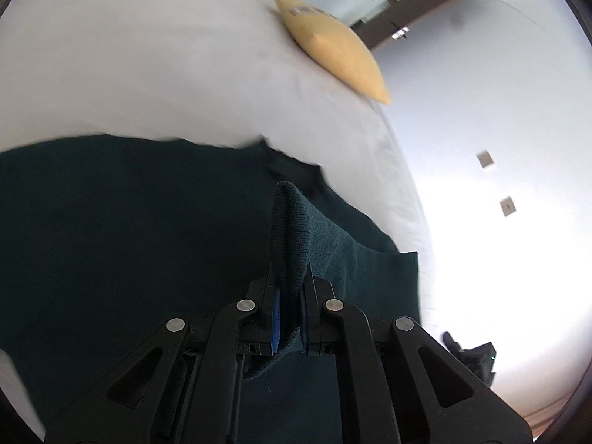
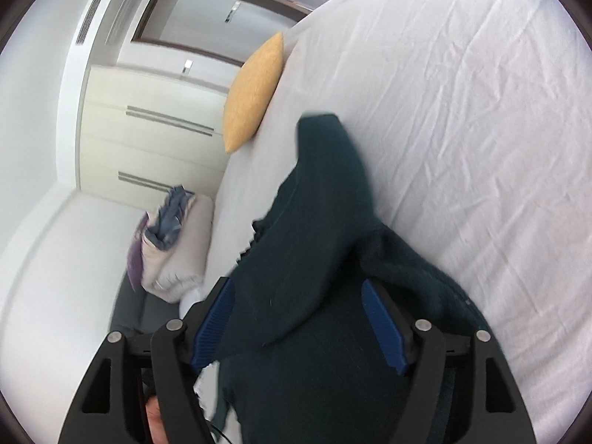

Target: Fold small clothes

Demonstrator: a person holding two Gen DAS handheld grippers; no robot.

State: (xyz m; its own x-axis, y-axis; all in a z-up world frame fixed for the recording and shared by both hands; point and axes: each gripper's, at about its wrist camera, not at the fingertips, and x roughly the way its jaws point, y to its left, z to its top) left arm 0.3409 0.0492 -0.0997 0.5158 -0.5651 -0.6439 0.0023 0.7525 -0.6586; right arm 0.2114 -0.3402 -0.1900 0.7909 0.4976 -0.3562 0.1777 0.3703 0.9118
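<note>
Sweater [image 1: 111, 240] edge hidden between left tongs [image 1: 290, 288]

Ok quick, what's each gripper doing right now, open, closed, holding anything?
Left gripper: shut on a ribbed edge of the dark green garment.
Right gripper: open, fingers wide apart with the garment lying between them, not pinched.

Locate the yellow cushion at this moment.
The yellow cushion lies at the far edge of the white bed, beyond the dark green garment; the left wrist view shows it upper centre.
</note>
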